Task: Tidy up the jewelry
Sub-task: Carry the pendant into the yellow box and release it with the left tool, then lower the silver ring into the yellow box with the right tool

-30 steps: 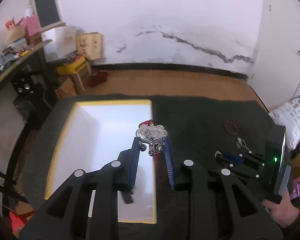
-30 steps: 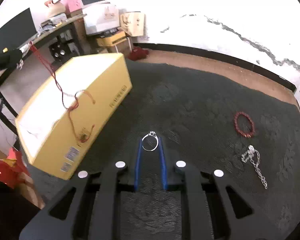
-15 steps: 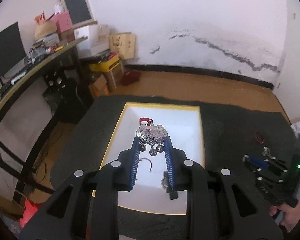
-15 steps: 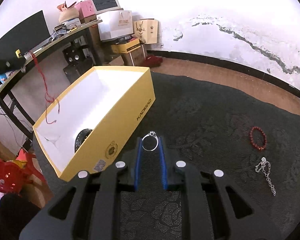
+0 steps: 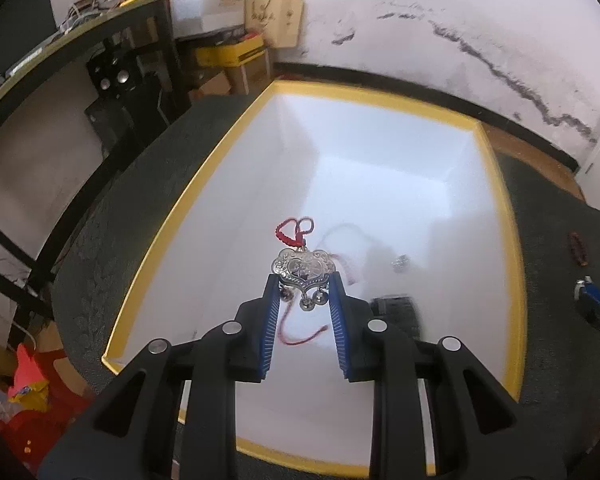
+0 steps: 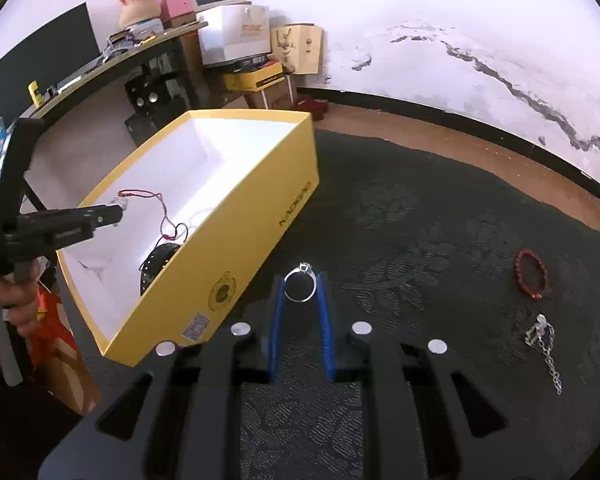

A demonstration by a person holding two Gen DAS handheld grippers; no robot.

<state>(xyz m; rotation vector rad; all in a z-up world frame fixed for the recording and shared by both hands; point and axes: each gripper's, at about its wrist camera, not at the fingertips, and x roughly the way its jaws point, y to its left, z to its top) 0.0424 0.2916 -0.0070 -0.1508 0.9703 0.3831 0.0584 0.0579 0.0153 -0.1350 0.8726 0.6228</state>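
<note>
My left gripper is clamped on a silver lock pendant, the blue pads pinching its lower edges so the little bells hang between them; its red cord loops up at 12 o'clock from the pendant and trails down under the gripper. I hold it over the open yellow box, above the white interior, nearer the 6 o'clock end. Inside the box a small silver piece lies at 2 o'clock from the pendant, and a dark band sits at 4 o'clock. My right gripper pinches a silver ring upright at the fingertips, its stone at 12 o'clock, above the dark patterned worktop just beside the box's long side, which lies at 9 o'clock. Well apart at 3 o'clock rest a red bead bracelet and, nearer me, a silver chain.
</note>
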